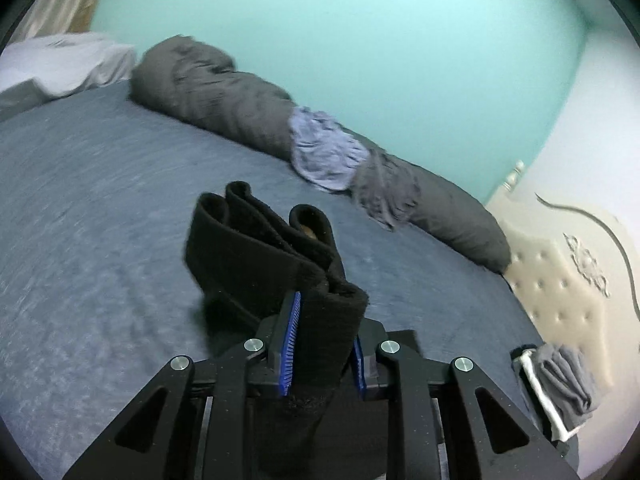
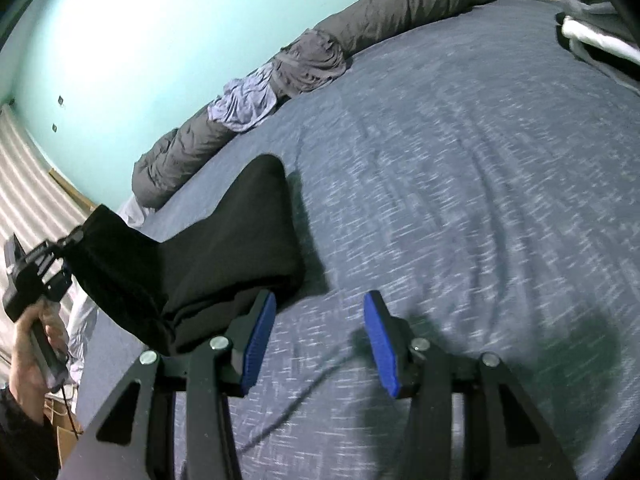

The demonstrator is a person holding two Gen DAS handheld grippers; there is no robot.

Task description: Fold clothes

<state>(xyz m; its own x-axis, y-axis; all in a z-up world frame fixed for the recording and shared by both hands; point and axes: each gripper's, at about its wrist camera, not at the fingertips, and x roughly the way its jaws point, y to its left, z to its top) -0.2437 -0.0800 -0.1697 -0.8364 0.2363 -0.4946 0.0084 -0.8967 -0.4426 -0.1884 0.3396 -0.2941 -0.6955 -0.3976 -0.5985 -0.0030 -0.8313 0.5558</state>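
I see my left gripper [image 1: 324, 332] clamped on a folded black garment [image 1: 260, 248], its blue pads [image 1: 291, 336] pressing the cloth from both sides; the bundle hangs above the bed [image 1: 100, 220], its layered end pointing toward 11 o'clock. My right gripper [image 2: 320, 344] stands open with nothing between its 2 pads, the garment just at its 10 o'clock. The bed wears a blue-grey heathered sheet. Along its far edge lies a long dark grey bolster [image 1: 224, 100], with a crumpled lilac cloth [image 1: 324, 152] and a grey cloth [image 1: 384, 196] draped over it. The wall [image 1: 360, 40] behind is pale turquoise. At 3 o'clock in the left view a cream tufted headboard [image 1: 560, 272] shows; at 4 o'clock sits a small folded pile [image 1: 560, 380]. A hand [image 2: 28, 352] holds the left gripper's handle.
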